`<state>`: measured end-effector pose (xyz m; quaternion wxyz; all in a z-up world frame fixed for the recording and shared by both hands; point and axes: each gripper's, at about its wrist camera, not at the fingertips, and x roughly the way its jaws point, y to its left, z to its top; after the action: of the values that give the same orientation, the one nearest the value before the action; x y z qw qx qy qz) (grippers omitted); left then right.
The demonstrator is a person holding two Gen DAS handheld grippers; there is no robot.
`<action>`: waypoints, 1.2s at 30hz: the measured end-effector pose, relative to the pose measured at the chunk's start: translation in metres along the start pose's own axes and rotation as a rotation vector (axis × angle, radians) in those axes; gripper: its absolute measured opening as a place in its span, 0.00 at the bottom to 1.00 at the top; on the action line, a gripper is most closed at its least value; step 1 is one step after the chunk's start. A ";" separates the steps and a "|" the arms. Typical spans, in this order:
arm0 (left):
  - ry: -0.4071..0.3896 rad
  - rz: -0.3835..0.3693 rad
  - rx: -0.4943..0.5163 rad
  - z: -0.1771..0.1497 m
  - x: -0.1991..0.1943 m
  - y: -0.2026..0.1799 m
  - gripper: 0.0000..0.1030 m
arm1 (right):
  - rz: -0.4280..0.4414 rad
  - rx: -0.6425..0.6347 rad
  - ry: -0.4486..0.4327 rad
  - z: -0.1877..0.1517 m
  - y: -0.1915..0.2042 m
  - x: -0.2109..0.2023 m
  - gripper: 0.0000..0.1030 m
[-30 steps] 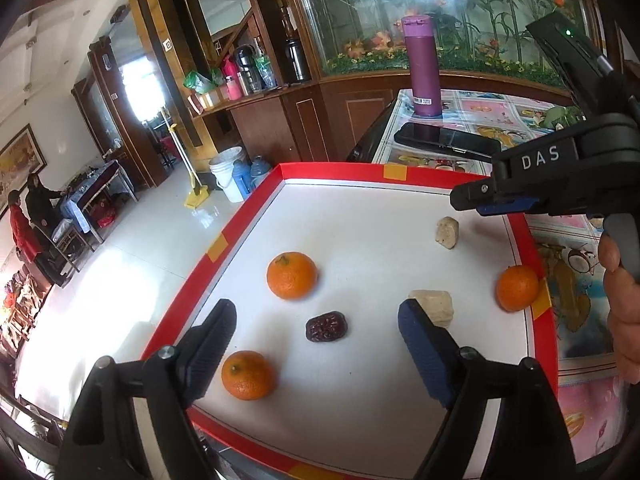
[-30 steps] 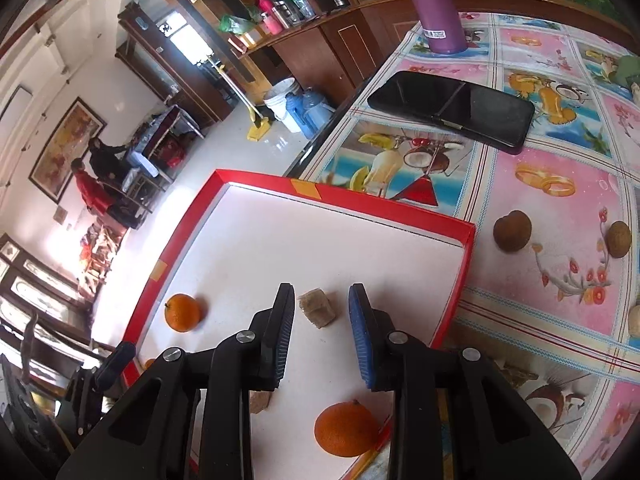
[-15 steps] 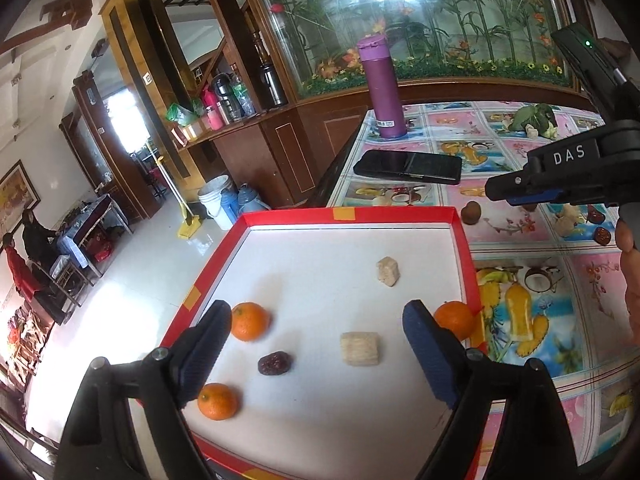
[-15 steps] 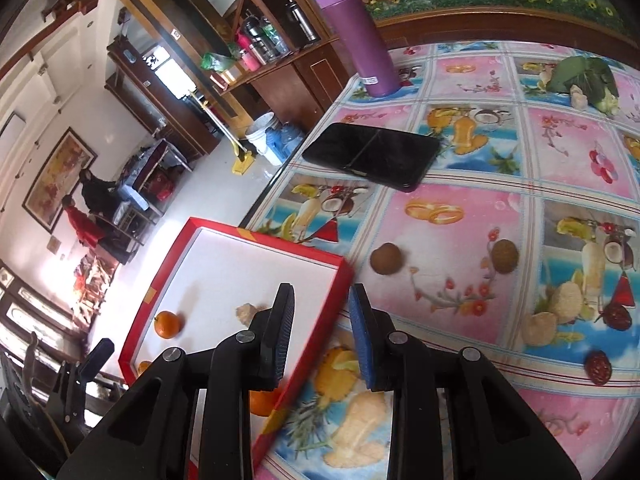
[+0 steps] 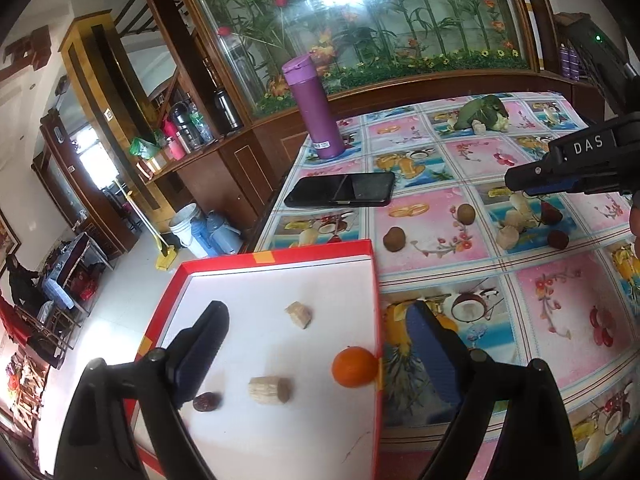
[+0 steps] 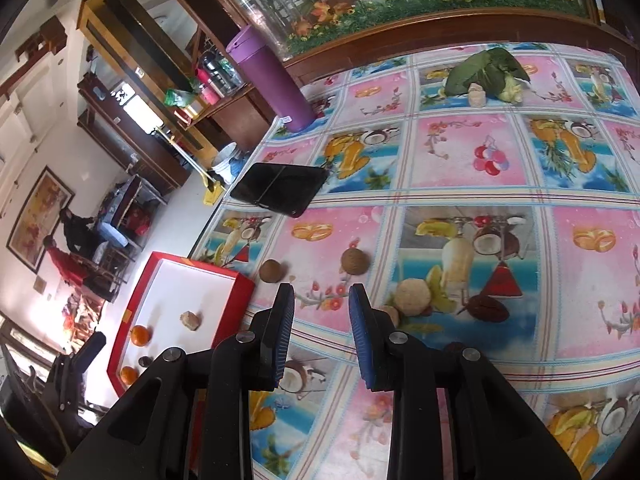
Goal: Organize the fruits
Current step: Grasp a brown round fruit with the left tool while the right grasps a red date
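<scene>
The table (image 6: pixel 460 168) carries a cloth printed with fruit panels in pink and blue. At its near-left corner sits the red-rimmed tray (image 5: pixel 376 300) with a white floor. A purple flask (image 5: pixel 314 110) stands upright at the far-left edge of the table; a black phone (image 5: pixel 340 194) lies flat between flask and tray. A leafy green vegetable (image 6: pixel 486 72) lies at the far side.

Left tongs (image 5: pixel 316 344): wide open, holding nothing, above the tray with the right finger out over the cloth past the tray's right rim. Right tongs (image 6: pixel 322 336): parted by a narrow gap, empty, above the cloth to the right of the tray.

Contents of the tray, as seen from the left wrist:
- one orange (image 5: pixel 354 366) touching the right rim;
- a pale cut chunk (image 5: pixel 270 390) toward the near side, a smaller pale piece (image 5: pixel 298 314) farther back;
- a dark red date (image 5: pixel 206 401) just beside the left finger.

The right wrist view shows two further oranges (image 6: pixel 140 335) at the tray's left side.

Loose on the cloth — two brown round fruits (image 5: pixel 394 237) near the tray's far-right corner, then pale lumps (image 5: pixel 508 236) and dark red fruits (image 5: pixel 558 239) farther right, below the right tongs' body.
</scene>
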<state>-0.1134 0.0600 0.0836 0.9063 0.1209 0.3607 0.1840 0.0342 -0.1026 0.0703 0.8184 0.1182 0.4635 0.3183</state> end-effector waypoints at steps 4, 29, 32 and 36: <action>0.013 -0.043 0.002 0.007 0.005 -0.013 0.89 | -0.036 0.034 -0.013 0.004 -0.026 -0.015 0.27; 0.105 -0.194 0.069 0.026 0.052 -0.082 0.90 | -0.130 -0.059 0.220 -0.020 -0.057 0.004 0.27; 0.111 -0.199 0.068 0.027 0.054 -0.081 0.90 | -0.161 -0.095 0.232 -0.025 -0.050 0.014 0.27; 0.113 -0.209 0.072 0.026 0.055 -0.083 0.90 | -0.211 -0.131 0.220 -0.029 -0.050 0.021 0.25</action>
<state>-0.0378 0.0056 0.0393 0.8938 0.1044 0.4283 0.0820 0.0385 -0.1304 0.0163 0.7977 -0.0201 0.5384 0.2710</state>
